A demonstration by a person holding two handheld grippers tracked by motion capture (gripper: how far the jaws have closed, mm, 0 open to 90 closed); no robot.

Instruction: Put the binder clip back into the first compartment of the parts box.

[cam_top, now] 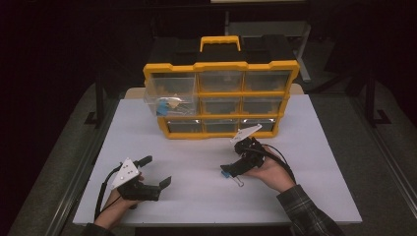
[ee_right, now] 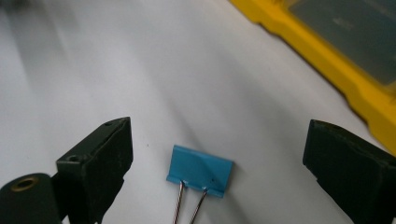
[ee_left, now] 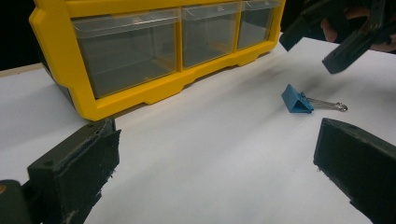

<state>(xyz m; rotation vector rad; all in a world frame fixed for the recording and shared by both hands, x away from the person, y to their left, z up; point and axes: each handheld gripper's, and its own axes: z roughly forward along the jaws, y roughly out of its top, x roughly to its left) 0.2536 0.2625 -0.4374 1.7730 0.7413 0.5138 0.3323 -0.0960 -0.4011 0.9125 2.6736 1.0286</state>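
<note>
The left gripper (cam_top: 156, 171) rests low over the white tabletop (cam_top: 196, 196), well in front of the big yellow plastic box with clear little drawers (cam_top: 221, 98). Its fingers (ee_left: 74, 168) are spread wide and hold nothing. On the box, the top left clear drawer (cam_top: 169, 93) is pulled out toward the front, and some small blue and pale things (cam_top: 167, 104) lie inside it; what they are is too small to tell. The other drawers look pushed in. Further right, the small blue metal binder clip with silver wire handles (ee_right: 200, 170) lies flat on the tabletop, in front of the box and well apart from it. The right gripper (ee_right: 215, 158) is right over the clip. Its fingers (ee_right: 100, 158) are wide apart, one on each side of the clip, and they do not touch it yet. So the job looks like it is near its start for this clip: the drawer is open and ready, but the clip is not picked up. What is left, I think, is to close on the clip, lift it, carry it to the open drawer and drop it in.
</note>
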